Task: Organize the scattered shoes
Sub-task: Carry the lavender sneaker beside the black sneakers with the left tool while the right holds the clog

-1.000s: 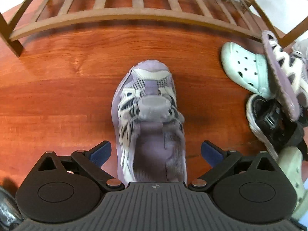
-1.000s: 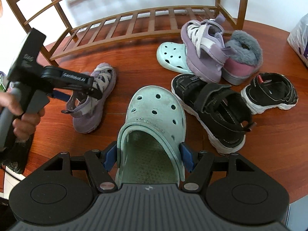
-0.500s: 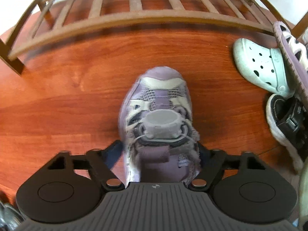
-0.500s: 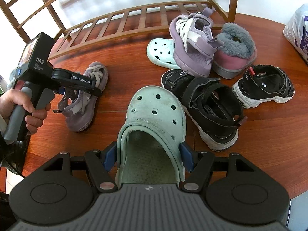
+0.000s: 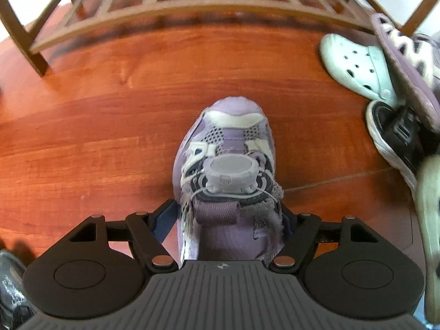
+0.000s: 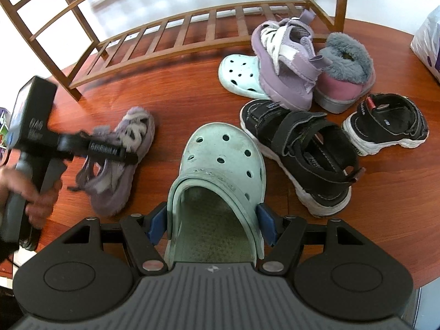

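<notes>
The left tool (image 5: 229, 220) has just been closing its jaws, and its pads now press the heel sides of the purple sneaker (image 5: 227, 170), which a second ago sat loose between them. It looks ready to carry to the rack (image 5: 192, 8) behind. The right tool (image 6: 213, 224) stays clamped on the mint clog (image 6: 220, 170). Both tools point steeply down at the table (image 5: 96, 115).

left gripper (image 5: 229, 220): black linkage, silver screws, ribbed grey housing
right gripper (image 6: 211, 221): same build
pads (image 6: 156, 224): blue
</notes>
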### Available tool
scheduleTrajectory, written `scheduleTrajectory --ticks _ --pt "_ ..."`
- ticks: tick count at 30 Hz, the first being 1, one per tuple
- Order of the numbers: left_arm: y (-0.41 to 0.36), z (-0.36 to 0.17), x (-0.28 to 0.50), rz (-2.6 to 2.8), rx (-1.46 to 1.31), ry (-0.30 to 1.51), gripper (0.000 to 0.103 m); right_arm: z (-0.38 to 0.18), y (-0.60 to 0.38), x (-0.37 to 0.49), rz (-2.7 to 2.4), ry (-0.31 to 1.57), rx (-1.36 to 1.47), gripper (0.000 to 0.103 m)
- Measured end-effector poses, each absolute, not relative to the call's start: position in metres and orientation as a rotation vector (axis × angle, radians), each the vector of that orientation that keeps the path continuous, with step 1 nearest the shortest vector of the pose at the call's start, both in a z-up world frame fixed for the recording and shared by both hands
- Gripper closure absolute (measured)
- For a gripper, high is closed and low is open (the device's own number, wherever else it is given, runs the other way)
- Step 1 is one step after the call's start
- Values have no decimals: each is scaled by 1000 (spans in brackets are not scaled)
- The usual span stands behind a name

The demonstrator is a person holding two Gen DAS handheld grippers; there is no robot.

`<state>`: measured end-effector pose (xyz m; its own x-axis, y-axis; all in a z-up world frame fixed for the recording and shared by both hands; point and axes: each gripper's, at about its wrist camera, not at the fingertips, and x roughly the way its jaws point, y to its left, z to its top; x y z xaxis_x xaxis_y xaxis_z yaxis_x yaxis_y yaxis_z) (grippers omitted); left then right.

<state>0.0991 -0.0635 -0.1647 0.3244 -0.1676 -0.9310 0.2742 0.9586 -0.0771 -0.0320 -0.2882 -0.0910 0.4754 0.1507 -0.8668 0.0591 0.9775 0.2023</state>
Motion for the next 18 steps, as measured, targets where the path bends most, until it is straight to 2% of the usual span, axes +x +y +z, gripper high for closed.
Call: scheduleTrajectory --ticks 18 --pt "35 -139 7 -192 1 1199 29 -97 -234 -46 112 1123 201 30"
